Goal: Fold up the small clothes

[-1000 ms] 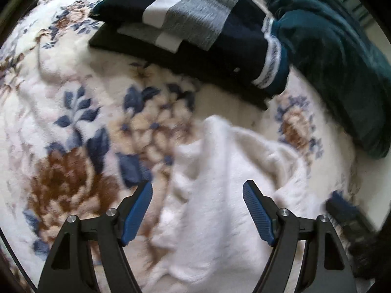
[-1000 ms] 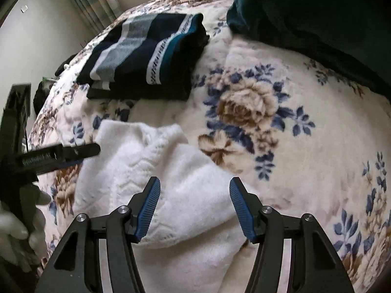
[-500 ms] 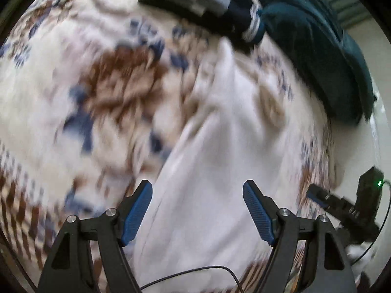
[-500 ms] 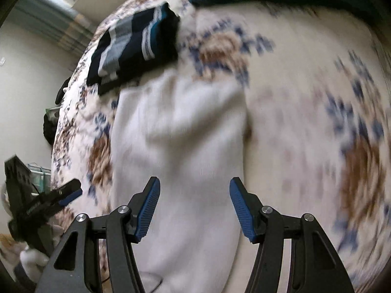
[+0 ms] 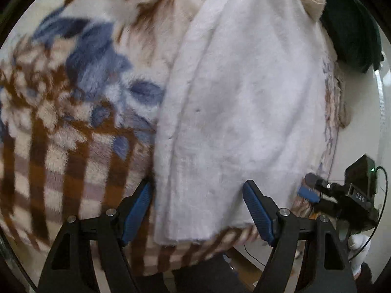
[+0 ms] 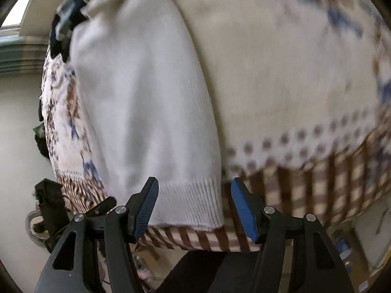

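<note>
A white knitted sweater [image 5: 239,97] lies lengthwise on the floral blanket [image 5: 73,78], its ribbed hem [image 6: 188,202] near the bed's front edge. My left gripper [image 5: 198,210] is open, its blue pads either side of the hem's left part. My right gripper [image 6: 194,207] is open, straddling the hem's right corner. Neither holds cloth. The right gripper also shows in the left wrist view [image 5: 337,195], and the left gripper shows in the right wrist view [image 6: 73,210].
A folded navy striped garment [image 6: 70,14] lies at the far end of the bed. A dark green garment [image 5: 352,29] lies at the far right. The blanket's checked border [image 6: 317,185] hangs over the bed edge; floor lies below.
Both grippers have pulled back from mid-bed to the sweater's hem at the bed's front edge. The sweater now lies stretched out long. Both stayed open.
</note>
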